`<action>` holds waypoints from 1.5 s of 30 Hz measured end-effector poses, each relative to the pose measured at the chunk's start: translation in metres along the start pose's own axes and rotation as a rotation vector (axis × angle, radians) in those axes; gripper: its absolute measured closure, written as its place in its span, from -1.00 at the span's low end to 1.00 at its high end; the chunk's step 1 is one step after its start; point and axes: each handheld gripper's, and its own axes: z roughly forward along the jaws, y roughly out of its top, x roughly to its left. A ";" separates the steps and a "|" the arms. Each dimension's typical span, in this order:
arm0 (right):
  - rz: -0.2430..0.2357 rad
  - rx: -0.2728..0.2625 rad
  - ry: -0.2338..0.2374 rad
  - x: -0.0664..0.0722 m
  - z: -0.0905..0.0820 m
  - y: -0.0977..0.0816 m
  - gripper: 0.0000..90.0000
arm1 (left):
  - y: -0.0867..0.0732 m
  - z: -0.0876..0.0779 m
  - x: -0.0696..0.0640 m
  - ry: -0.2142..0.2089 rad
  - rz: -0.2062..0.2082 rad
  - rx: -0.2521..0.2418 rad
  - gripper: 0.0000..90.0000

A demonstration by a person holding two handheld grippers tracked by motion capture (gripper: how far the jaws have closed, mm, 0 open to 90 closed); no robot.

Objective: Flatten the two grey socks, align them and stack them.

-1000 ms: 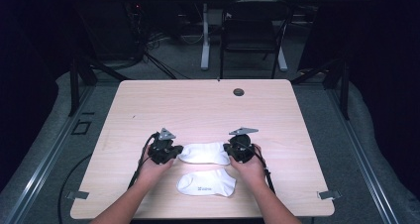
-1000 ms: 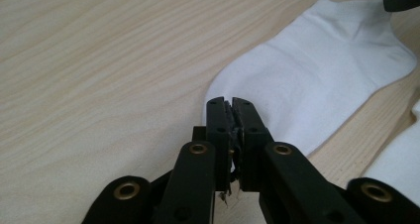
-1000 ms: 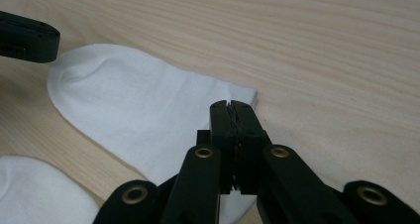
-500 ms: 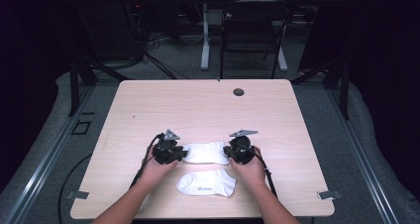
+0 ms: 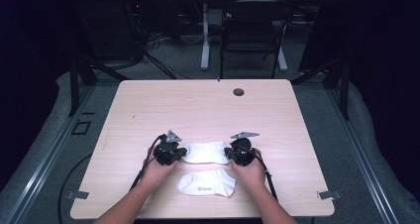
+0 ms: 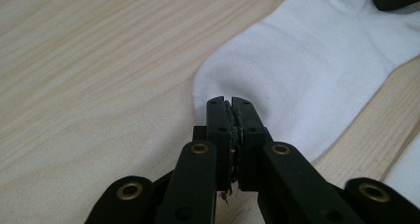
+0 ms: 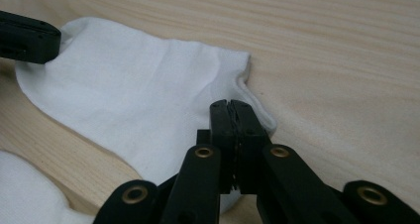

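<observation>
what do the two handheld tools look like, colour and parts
Both the left tool and right tool are black, each topped by a grey three-cornered plate, with a black cable trailing back. Up close, the jaws are black linked bars with brass-coloured rivets. The person's forearms are bare.

1. Far sock (image 5: 204, 151): white, short ankle cut, lying flat on the wooden table (image 5: 208, 105), stretched left to right, lightly creased. Toe end rounded (image 6: 218, 80); open cuff at the opposite end (image 7: 245, 70).
2. Near sock (image 5: 206, 183): white, flat, just beside the first, closer to the table's front edge; small grey mark on it.
</observation>
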 end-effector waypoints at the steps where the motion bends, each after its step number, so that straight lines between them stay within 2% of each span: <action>1: 0.003 -0.001 -0.001 0.000 0.000 0.000 1.00 | 0.000 0.000 0.000 0.000 -0.005 -0.001 0.95; 5: 0.014 -0.011 0.000 0.000 0.000 -0.001 1.00 | -0.001 -0.003 0.003 -0.009 -0.030 -0.024 0.96; 7: 0.014 -0.011 -0.002 0.000 0.000 -0.001 1.00 | -0.002 -0.005 0.004 -0.018 -0.058 -0.054 0.97; 13: 0.015 -0.015 0.001 0.000 0.000 -0.002 1.00 | -0.005 -0.013 0.009 -0.046 -0.095 -0.103 0.97; 21: 0.017 -0.006 0.003 -0.001 -0.001 -0.002 1.00 | -0.015 -0.016 0.021 -0.071 -0.180 -0.111 0.97; 23: 0.022 -0.007 0.007 -0.001 -0.001 -0.002 1.00 | -0.016 -0.017 0.020 -0.068 -0.176 -0.113 0.97; 26: 0.025 -0.003 0.011 0.000 -0.001 -0.002 1.00 | -0.015 -0.016 0.015 -0.065 -0.142 -0.109 0.96; 28: 0.021 -0.001 0.023 0.001 -0.001 -0.002 0.92 | -0.015 -0.016 0.014 -0.066 -0.135 -0.111 0.96; 32: 0.027 -0.042 0.026 0.000 -0.007 0.001 0.87 | -0.015 -0.016 0.014 -0.064 -0.137 -0.110 0.96; 35: 0.049 -0.064 0.015 -0.006 -0.010 0.004 0.73 | -0.014 -0.015 0.014 -0.067 -0.134 -0.105 0.96; 40: 0.070 -0.061 0.005 -0.015 -0.010 0.004 0.56 | -0.014 -0.014 0.014 -0.064 -0.138 -0.099 0.95; 45: 0.093 -0.043 0.035 -0.016 -0.007 0.003 0.50 | -0.014 -0.013 0.014 -0.065 -0.134 -0.088 0.96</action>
